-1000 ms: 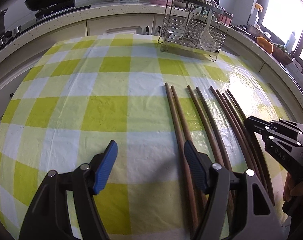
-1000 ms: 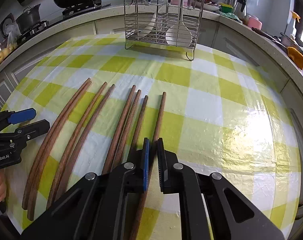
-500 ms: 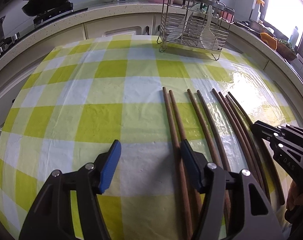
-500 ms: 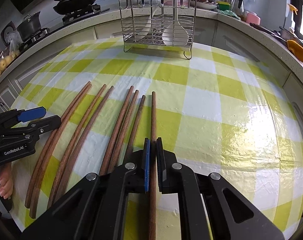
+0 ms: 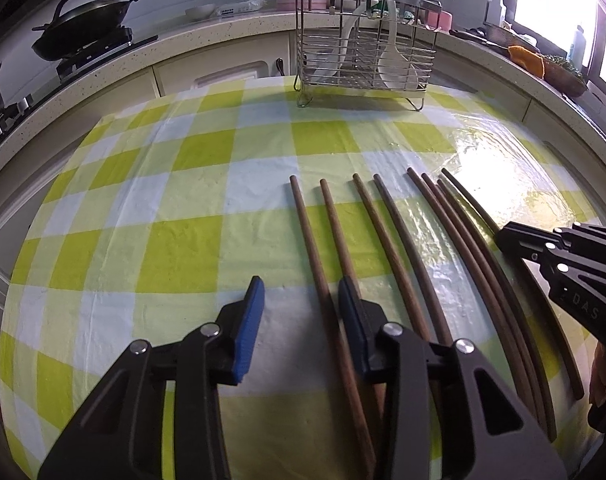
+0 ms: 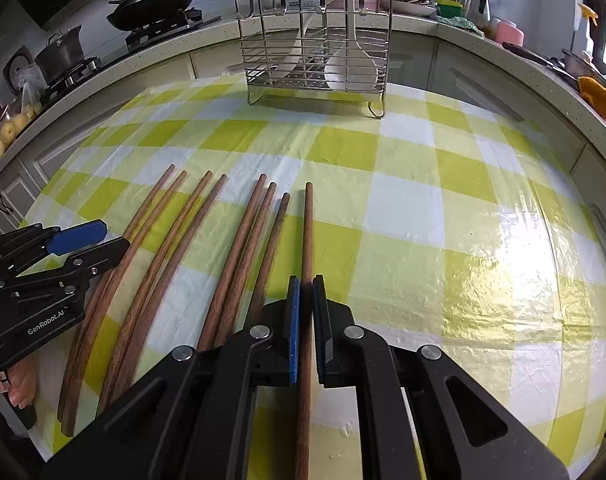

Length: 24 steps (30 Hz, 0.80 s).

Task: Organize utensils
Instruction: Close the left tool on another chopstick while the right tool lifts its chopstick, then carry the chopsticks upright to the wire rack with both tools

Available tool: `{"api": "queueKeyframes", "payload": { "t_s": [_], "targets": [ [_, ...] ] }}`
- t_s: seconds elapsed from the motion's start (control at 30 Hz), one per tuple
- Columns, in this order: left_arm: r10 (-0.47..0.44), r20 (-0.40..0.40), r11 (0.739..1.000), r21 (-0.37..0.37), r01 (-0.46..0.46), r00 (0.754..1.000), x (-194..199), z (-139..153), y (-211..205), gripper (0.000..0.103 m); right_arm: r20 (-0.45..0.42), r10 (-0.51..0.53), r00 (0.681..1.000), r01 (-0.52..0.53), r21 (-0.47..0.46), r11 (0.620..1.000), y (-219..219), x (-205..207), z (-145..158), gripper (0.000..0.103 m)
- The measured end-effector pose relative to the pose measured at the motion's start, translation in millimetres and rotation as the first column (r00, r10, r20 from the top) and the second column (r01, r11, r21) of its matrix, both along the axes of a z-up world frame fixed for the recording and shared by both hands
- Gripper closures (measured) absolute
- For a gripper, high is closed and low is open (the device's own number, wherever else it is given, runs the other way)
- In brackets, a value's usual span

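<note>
Wooden chopstick [image 6: 306, 264] pinched in the right hand-held gripper [image 6: 305, 292] (lower centre); left hand-held gripper [image 5: 301, 300] gapes, holding nothing.

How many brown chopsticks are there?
8 chopsticks: seven lie side by side on the checked tablecloth, and one chopstick at the right end sits between the fingers of the right hand-held gripper. None seem hidden.
</note>
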<state>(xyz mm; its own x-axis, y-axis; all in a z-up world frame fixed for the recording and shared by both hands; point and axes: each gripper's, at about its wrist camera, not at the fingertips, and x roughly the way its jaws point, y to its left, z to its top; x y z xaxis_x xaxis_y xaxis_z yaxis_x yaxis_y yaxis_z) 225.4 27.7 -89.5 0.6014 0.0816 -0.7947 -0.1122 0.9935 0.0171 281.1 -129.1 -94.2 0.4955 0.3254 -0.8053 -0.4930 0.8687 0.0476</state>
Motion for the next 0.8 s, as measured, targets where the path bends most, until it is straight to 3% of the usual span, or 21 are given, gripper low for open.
{"api": "queueKeyframes", "payload": {
  "t_s": [0.27,0.43,0.8],
  "targets": [
    [-0.05,-0.01,0.999,0.0,0.05,0.999,3,0,-6,0.094,0.014,0.026,1.0,-0.026,-0.053,0.998,8,2,0,0.096],
    [-0.06,-0.011,0.995,-0.076,0.059,0.998,4,5,7,0.097,0.021,0.014,1.0,-0.014,-0.002,1.0,1,2,5,0.096],
    [-0.079,0.139,0.995,-0.045,0.086,0.987,-16,65,9,0.097,0.131,-0.048,0.99,0.034,0.114,0.993,-23,-14,68,0.096]
  ]
}}
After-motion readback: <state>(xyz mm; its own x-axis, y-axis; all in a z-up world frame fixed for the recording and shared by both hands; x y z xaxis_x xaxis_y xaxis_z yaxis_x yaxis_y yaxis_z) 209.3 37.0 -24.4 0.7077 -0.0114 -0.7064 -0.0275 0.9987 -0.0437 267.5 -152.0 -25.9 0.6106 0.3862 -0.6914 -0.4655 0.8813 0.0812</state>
